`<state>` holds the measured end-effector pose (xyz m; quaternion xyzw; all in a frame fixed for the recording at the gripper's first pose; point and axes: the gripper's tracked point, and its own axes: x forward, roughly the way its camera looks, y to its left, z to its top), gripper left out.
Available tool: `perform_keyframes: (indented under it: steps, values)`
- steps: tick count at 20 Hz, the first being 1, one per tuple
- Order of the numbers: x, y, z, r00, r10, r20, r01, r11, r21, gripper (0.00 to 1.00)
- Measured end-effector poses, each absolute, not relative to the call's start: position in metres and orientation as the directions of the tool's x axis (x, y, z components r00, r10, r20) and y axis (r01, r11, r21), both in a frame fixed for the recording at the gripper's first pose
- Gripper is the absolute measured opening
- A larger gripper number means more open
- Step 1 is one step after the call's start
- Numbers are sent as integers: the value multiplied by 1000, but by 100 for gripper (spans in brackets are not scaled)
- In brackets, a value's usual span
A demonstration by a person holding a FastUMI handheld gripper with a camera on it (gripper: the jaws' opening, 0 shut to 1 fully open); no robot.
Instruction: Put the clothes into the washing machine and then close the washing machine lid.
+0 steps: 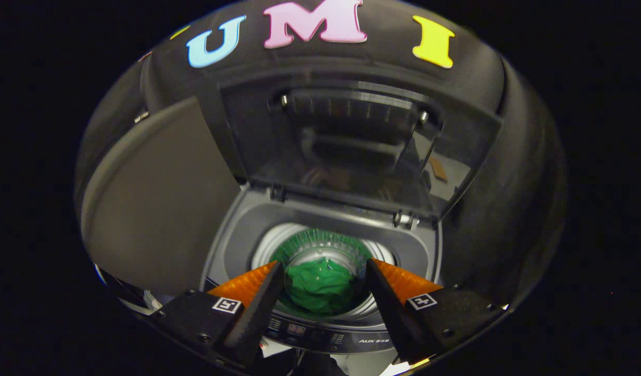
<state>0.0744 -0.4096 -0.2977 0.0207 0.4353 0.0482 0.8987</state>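
Clothes step looks done: the green cloth (320, 286) lies down in the drum (320, 250) of the washer (237, 235), bunched on the drum floor. So you're at the switch to the lid step, as far as these frames let you judge.

Your claw (324, 282) is spread wide and holds nothing. Both fingers (258, 303) hang over the washer's front rim, one on each side of the drum mouth. The cloth shows in the gap between them but well below, not touching either finger.

The lid (346, 151) stands open, tilted up behind the drum, hinged at the back edge of the tub opening. Its dark glass panel faces you; its free top edge is far beyond the fingertips.

Next move, judged: lift the claw clear of the tub, reach up and past the drum to the lid's top edge, hook or push it forward and down until it seats. Watch that the fingers don't stay over the opening as the lid drops. Control panel (310, 331) sits just under the fingers; avoid bumping it.
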Motion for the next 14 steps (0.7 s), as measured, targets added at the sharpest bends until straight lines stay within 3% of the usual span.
perform_keyframes:
  steps: [6, 9, 12, 14]
  values:
    - [185, -425, -172, 818, 7, -574, 60, 993, 98, 99]
    - [239, -444, -169, 799, -71, -598, 129, 990, 55, 99]
    - [254, -441, -215, 711, -48, -702, 133, 989, 68, 99]
    - [263, -441, -213, 760, -32, -649, 119, 989, 91, 100]
